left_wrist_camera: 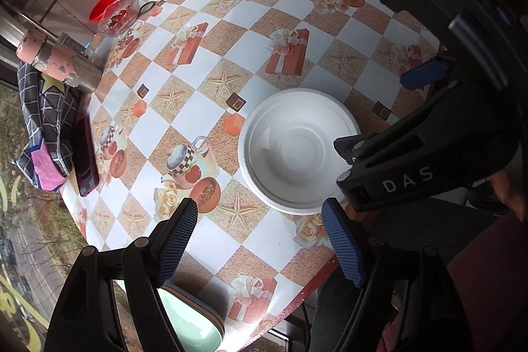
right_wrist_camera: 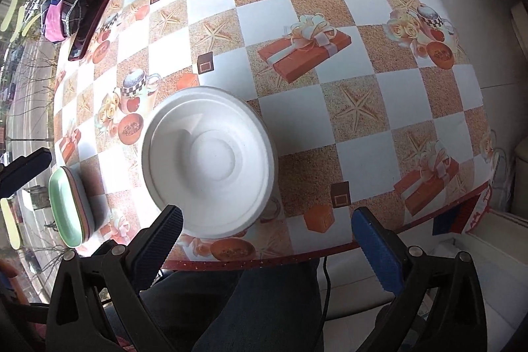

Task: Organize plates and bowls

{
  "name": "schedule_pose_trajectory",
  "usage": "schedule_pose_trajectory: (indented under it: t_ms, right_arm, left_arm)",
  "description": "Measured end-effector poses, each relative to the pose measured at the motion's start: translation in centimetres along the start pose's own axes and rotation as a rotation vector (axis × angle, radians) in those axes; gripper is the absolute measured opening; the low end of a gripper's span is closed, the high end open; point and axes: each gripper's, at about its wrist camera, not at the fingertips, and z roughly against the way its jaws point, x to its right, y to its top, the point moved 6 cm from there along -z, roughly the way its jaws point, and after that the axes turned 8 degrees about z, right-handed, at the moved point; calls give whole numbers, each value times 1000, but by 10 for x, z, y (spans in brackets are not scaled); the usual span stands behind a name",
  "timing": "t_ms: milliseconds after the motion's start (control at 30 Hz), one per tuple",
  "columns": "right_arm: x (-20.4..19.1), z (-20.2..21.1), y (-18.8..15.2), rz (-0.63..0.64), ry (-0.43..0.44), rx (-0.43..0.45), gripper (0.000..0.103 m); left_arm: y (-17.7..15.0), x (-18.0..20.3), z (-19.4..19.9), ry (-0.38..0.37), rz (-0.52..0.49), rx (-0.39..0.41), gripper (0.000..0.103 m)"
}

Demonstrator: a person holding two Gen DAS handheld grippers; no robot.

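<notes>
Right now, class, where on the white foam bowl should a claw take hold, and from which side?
Probably the white foam bowl is best pinched at its thin flared rim on the near side, by the table edge. It sits upright and open, so one finger can go inside and one outside. The right claw hangs open nearby.

— How is the light?

— Bright daylight. The white foam bowl (right_wrist_camera: 209, 162) is nearly blown out in the right wrist view, with a soft shadow inside its wall.

— Any glare?

— A bright patch on the checkered vinyl tablecloth (left_wrist_camera: 211, 240) just below that bowl in the left wrist view.

— Distortion?

— Strong fisheye bending; the tablecloth's squares curve, and the corners go black.
</notes>
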Motion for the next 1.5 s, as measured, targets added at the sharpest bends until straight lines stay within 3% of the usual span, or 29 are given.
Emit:
schedule_pose_trajectory:
  t_ms: [233,1500]
  right_arm:
    - [7,-2,-4,-48,2,-16,103]
    - [-4,-14,-1,-34,-7,-76,103]
  left_arm:
    - [-2,-14,-5,12,59,-27,81]
    - [-7,-25,-16,9,70,-70,81]
